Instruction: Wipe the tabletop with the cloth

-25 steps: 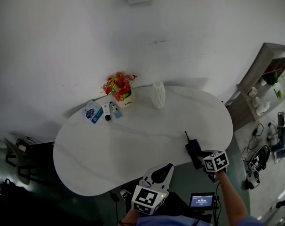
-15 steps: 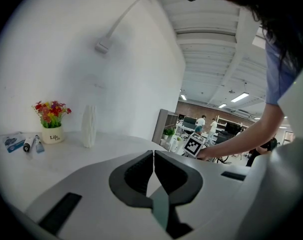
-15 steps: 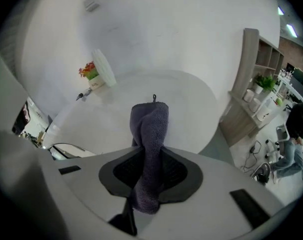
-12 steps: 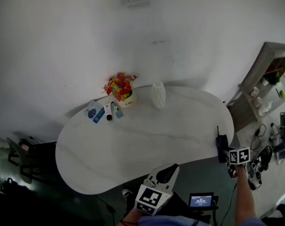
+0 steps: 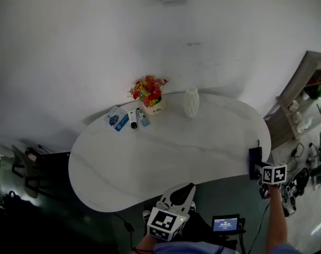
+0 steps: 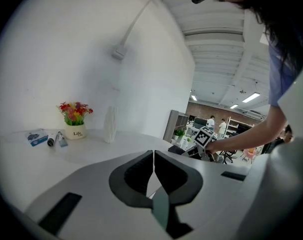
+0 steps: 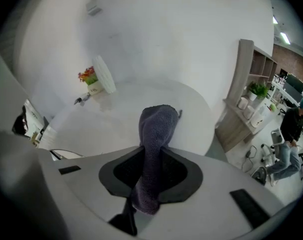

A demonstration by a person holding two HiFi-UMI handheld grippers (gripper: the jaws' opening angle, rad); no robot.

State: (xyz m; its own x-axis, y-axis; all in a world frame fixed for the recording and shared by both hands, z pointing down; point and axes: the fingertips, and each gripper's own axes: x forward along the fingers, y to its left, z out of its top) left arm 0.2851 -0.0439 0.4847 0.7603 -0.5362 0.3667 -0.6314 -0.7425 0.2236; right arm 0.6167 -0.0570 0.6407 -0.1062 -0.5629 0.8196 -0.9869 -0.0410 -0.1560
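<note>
**Cloth at the right rim; extent of wiping not readable**

Progress: the surface (image 5: 166, 157) shows no streaks, damp marks or dirt in any view, so I cannot tell what share has been wiped. Judging by position alone, the cloth sits at one extreme of the surface, and nearly all of the top lies left of it in the head view.

Right tool (image 7: 151, 173): pinching the dark grey cloth (image 7: 156, 129), which juts forward from between the jaws. In the head view the cloth (image 5: 254, 160) is at the middle right of the frame, on the surface's right end. Contact with the top is not clear.

Left tool (image 6: 153, 168): jaws pressed together, nothing between them. It is held off the near edge at the lower centre (image 5: 181, 196), well apart from the cloth.

The flower pot (image 5: 151, 97), white vase (image 5: 191, 102) and small packets (image 5: 126, 119) stand at the upper left rim, far from the cloth.
</note>
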